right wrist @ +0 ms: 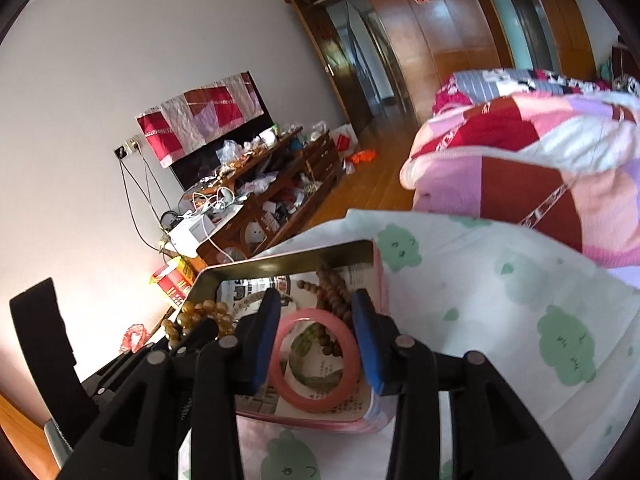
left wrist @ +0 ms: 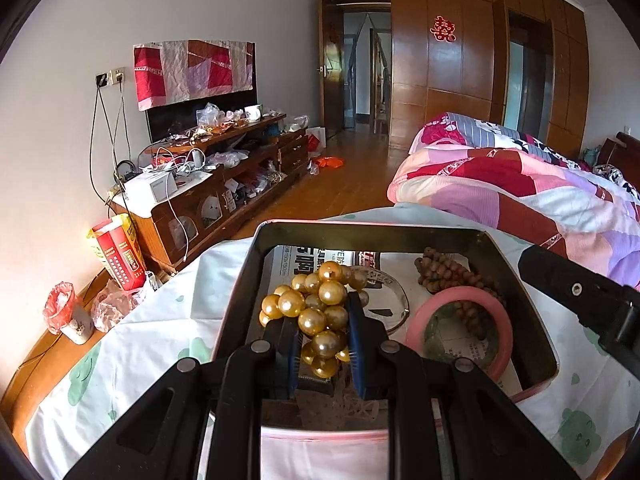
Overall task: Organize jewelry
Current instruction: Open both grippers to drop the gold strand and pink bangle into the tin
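Observation:
A pink metal tin (left wrist: pixel 532 300) lined with newspaper lies on the cloth-covered bed. My left gripper (left wrist: pixel 324 332) is shut on a gold pearl necklace (left wrist: pixel 316 304), bunched between the blue pads over the tin's left part. In the tin lie a pink bangle (left wrist: pixel 504 356), a brown wooden bead string (left wrist: pixel 444 272), a green bangle (left wrist: pixel 436 344) and a thin silver bangle (left wrist: pixel 396 292). In the right wrist view my right gripper (right wrist: pixel 316 332) is open, its pads on either side of the pink bangle (right wrist: pixel 316 396) above the tin (right wrist: pixel 376 272). The pearls (right wrist: pixel 200 316) show at left.
A white cloth with green prints (right wrist: pixel 500 312) covers the bed. A patchwork quilt (left wrist: pixel 520 184) is heaped at the right. A cluttered wooden TV cabinet (left wrist: pixel 224 176) stands along the left wall. A red-and-yellow carton (left wrist: pixel 120 256) and a lined cup (left wrist: pixel 68 316) sit on the bed's wooden edge.

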Motion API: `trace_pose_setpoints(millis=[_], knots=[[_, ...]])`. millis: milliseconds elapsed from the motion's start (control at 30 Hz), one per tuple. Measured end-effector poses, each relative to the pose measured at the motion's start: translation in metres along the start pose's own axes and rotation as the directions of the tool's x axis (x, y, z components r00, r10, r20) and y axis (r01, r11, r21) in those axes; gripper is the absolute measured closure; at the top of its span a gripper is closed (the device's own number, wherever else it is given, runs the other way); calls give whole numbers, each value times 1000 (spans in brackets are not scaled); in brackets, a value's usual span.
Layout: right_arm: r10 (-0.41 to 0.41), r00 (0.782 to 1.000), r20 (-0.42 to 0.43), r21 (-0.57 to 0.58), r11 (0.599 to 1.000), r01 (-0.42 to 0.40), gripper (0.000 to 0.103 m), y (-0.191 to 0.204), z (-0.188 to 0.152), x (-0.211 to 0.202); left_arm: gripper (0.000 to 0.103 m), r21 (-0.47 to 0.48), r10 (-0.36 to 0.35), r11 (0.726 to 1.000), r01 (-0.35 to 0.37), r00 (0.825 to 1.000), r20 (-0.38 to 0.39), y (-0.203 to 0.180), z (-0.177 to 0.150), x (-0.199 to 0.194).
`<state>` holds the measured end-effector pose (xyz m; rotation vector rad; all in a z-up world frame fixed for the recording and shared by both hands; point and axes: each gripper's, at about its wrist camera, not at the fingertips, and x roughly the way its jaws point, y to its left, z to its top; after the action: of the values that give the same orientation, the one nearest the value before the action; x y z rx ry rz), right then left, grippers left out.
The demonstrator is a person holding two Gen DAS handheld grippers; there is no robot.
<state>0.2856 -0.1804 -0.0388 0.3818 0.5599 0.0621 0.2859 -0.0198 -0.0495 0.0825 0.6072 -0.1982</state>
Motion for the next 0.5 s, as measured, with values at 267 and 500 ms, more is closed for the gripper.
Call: trace_pose_setpoints(millis=[267, 500], knots=[[-33, 999, 25, -2, 999, 33, 62, -3, 0, -3, 67, -12, 26, 1000, -26, 1000, -16, -3, 0, 4], [-55, 995, 80, 29, 998, 53, 45, -6, 8, -25, 33, -22, 23, 1000, -22, 998, 54, -4, -1, -15]])
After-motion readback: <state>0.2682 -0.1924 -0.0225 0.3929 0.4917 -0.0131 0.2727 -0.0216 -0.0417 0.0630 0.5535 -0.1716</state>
